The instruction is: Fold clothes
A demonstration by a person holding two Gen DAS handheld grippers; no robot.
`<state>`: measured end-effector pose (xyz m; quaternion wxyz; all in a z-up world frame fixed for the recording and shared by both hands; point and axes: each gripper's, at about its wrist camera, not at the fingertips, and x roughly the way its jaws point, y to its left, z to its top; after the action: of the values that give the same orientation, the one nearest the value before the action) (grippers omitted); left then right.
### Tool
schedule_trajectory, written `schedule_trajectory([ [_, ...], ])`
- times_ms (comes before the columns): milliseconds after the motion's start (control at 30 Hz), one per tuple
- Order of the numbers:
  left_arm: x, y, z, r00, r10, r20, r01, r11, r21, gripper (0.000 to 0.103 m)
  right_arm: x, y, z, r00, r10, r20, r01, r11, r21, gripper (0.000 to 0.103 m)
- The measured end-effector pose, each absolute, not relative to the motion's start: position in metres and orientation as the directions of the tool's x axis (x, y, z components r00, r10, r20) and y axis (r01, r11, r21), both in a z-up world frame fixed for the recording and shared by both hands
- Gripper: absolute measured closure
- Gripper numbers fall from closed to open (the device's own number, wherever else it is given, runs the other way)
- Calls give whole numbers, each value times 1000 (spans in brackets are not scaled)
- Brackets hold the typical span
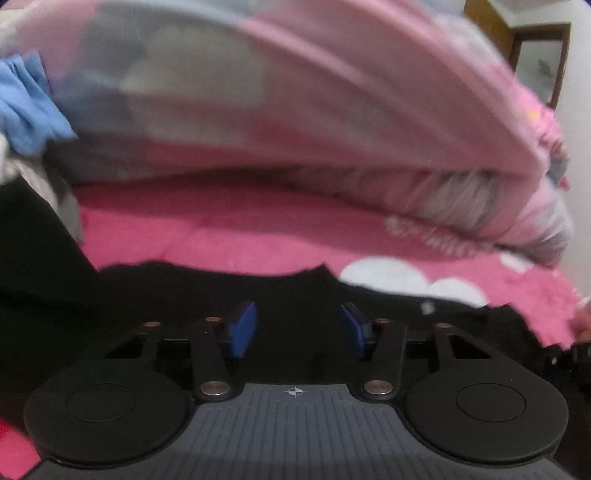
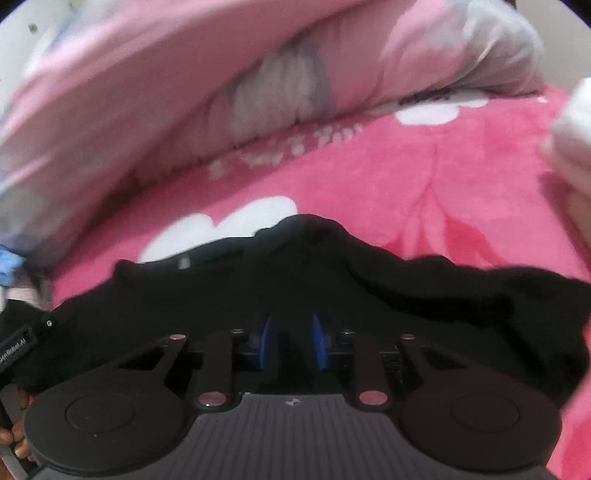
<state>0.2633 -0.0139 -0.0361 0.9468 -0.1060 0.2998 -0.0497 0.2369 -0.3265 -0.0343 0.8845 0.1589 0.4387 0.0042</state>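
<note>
A black garment [image 1: 207, 295] lies spread on a bright pink bed sheet [image 1: 221, 229]; it also shows in the right wrist view [image 2: 295, 280]. My left gripper [image 1: 297, 328] is open, its blue pads wide apart just above the black cloth. My right gripper [image 2: 291, 341] is partly open, pads a narrow gap apart over the garment, with nothing visibly between them. Both views are blurred. The other gripper's body [image 2: 22, 343] shows at the left edge of the right wrist view.
A rumpled pale pink quilt [image 1: 295, 110] is heaped along the back of the bed, also in the right wrist view [image 2: 184, 92]. Blue clothing [image 1: 26, 107] lies at the far left. White cloth [image 2: 576, 140] sits at the right edge. A wooden door frame [image 1: 517, 33] stands behind.
</note>
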Motion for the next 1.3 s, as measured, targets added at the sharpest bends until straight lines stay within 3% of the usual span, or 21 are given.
schedule_trajectory([
  [133, 266, -4, -56, 810, -158, -565, 5, 965, -263, 52, 276, -350, -54, 630, 82, -772, 184, 950, 251, 91],
  [267, 263, -2, -58, 815, -175, -553, 11, 958, -287, 51, 293, -382, -34, 674, -95, -733, 313, 935, 167, 89],
  [400, 262, -1, -56, 817, -188, -545, 18, 953, -301, 49, 286, -394, -10, 698, 43, -714, 259, 915, 309, 86],
  [467, 263, -1, -56, 818, -194, -541, 20, 950, -311, 49, 289, -376, 0, 697, 84, -713, 180, 941, 287, 78],
  [533, 265, -2, -57, 819, -199, -538, 20, 947, -319, 49, 304, -355, 4, 675, 125, -727, 96, 962, 255, 49],
  [667, 265, 0, -56, 823, -206, -529, 17, 941, -338, 49, 334, -300, -5, 614, 95, -784, -92, 995, 49, 46],
  [767, 263, 3, -57, 829, -209, -519, 8, 932, -363, 50, 349, -276, -19, 551, 87, -830, -191, 981, -24, 49],
  [900, 263, 5, -57, 830, -213, -516, 7, 928, -372, 50, 358, -261, -34, 492, 66, -868, -255, 964, -71, 59],
  [1000, 263, 5, -57, 831, -214, -514, 6, 926, -376, 50, 357, -253, -35, 524, 39, -851, -249, 962, -110, 92],
  [1133, 263, 6, -58, 832, -217, -511, 6, 924, -382, 51, 360, -246, -42, 600, -3, -800, -185, 972, -142, 96],
  [1300, 263, 7, -58, 833, -219, -509, 6, 922, -386, 51, 381, -274, -46, 645, 35, -763, -23, 999, 27, 97],
])
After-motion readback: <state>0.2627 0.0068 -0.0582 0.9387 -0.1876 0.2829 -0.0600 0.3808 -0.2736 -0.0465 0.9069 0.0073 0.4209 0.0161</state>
